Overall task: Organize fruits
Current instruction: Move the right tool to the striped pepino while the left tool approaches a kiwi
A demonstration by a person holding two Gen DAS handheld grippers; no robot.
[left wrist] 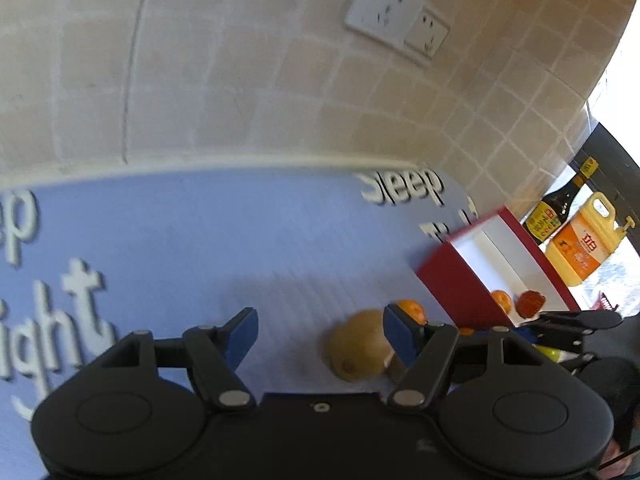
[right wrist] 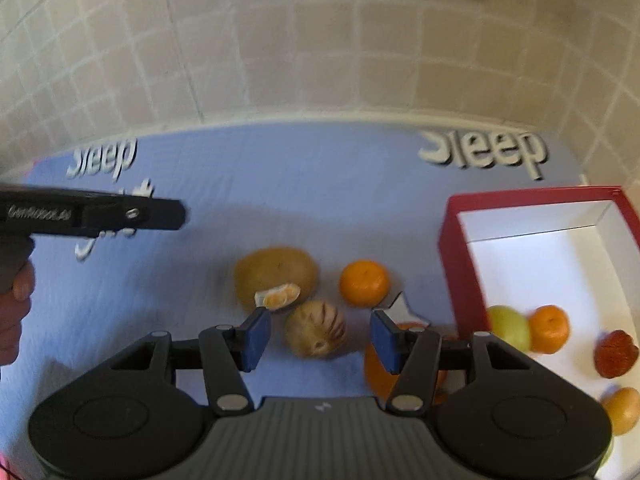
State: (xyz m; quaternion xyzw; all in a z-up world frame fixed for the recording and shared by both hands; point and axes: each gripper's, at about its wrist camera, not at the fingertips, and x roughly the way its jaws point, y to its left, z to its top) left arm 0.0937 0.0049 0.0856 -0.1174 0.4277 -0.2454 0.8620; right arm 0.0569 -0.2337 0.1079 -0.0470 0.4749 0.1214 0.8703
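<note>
My right gripper point(right wrist: 320, 334) is open and empty, with a tan striped fruit point(right wrist: 316, 334) between its fingers on the blue mat. Behind that fruit lie a brown kiwi-like fruit point(right wrist: 276, 270), a small peeled orange segment point(right wrist: 278, 297) and a mandarin point(right wrist: 364, 282). A larger orange point(right wrist: 378, 372) sits under the right finger. The red box point(right wrist: 454, 264) at the right holds a green fruit point(right wrist: 508, 328), a mandarin point(right wrist: 550, 328), a red fruit point(right wrist: 614, 354) and another orange one point(right wrist: 622, 410). My left gripper point(left wrist: 320, 334) is open and empty, with the brown fruit point(left wrist: 358, 346) by its right finger.
A tiled wall with sockets point(left wrist: 396, 16) runs behind the mat. A dark sauce bottle point(left wrist: 556, 210) and a yellow oil jug point(left wrist: 582, 242) stand behind the red box point(left wrist: 456, 280). The left gripper shows in the right wrist view point(right wrist: 132, 214) at the left.
</note>
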